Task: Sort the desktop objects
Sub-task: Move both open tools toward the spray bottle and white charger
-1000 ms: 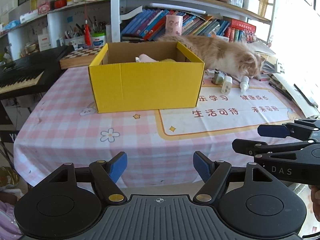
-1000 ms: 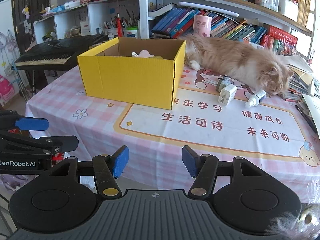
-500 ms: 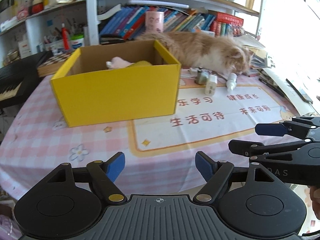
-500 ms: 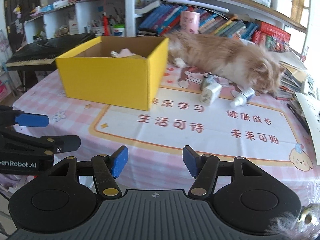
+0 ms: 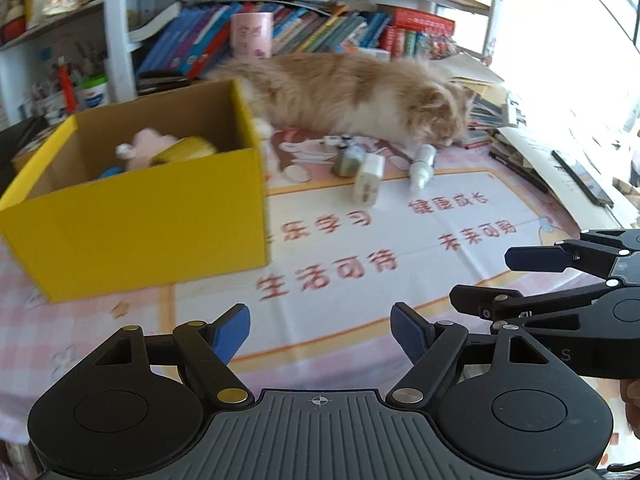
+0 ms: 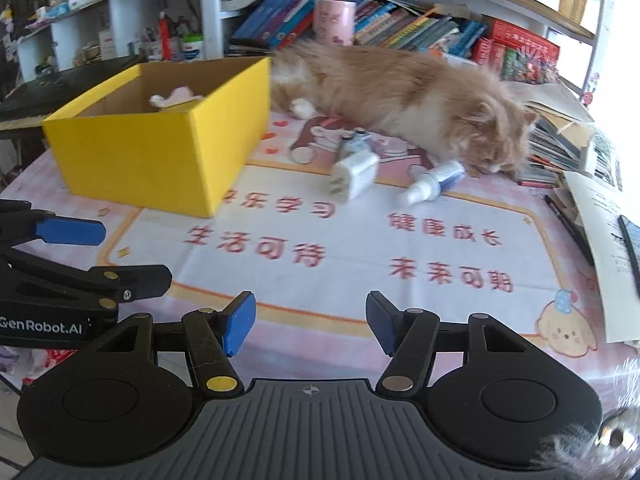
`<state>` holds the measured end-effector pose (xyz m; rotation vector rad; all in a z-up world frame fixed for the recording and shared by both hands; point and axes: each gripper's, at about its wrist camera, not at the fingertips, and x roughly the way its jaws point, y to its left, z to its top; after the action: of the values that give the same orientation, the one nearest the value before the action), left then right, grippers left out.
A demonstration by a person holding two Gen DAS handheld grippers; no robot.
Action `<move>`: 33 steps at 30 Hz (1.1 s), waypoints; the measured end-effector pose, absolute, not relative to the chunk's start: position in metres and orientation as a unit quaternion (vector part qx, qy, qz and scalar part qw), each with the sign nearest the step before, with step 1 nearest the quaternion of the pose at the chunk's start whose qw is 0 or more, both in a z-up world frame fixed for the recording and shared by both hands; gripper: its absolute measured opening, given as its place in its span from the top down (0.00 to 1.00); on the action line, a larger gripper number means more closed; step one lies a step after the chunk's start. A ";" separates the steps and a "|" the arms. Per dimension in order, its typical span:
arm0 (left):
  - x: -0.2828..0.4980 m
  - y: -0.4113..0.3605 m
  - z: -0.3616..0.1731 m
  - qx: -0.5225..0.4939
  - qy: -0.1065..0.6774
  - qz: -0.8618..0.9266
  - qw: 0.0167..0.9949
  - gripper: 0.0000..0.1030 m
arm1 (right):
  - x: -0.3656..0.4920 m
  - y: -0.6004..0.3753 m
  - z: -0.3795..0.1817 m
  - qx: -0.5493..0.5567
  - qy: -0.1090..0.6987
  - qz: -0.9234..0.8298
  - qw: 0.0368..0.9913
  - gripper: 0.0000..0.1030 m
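A yellow cardboard box [image 5: 136, 224] [image 6: 160, 152] stands at the left of the table with a pink plush and other things inside. Near the mat's far edge lie a white plug adapter [image 5: 368, 184] [image 6: 354, 174], a white spray bottle [image 5: 422, 166] [image 6: 434, 182] and a small grey-green bottle [image 5: 348, 158]. My left gripper [image 5: 320, 330] is open and empty above the table's near edge. My right gripper [image 6: 311, 322] is open and empty beside it; it also shows at the right of the left wrist view [image 5: 480, 280].
An orange-and-white cat [image 5: 352, 96] [image 6: 400, 100] lies behind the small objects. Bookshelves [image 6: 400, 24] stand behind it. Papers and books [image 6: 600, 200] are stacked at the right. A keyboard [image 6: 40, 96] sits far left. The mat [image 6: 340, 240] carries red lettering.
Both grippers have moved forward and to the right over the table. The box has shifted left in view and the small objects appear nearer. Both grippers stayed open.
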<state>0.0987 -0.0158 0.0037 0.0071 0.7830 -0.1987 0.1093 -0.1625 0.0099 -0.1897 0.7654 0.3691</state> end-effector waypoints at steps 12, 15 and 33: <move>0.144 -0.066 0.002 0.010 0.382 -0.111 0.917 0.22 | 0.159 -0.218 0.009 -0.077 0.380 0.148 0.910 0.43; 0.152 -0.072 0.001 0.003 0.383 -0.099 0.918 0.22 | 0.171 -0.225 0.008 -0.080 0.382 0.156 0.908 0.43; 0.189 -0.089 -0.007 -0.005 0.408 -0.021 0.913 0.23 | 0.248 -0.226 -0.008 -0.103 0.390 0.250 0.880 0.42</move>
<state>0.1894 -0.0894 -0.0071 -0.0106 0.8416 -0.0440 0.2478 -0.2262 -0.0084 -0.2149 0.8127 0.5218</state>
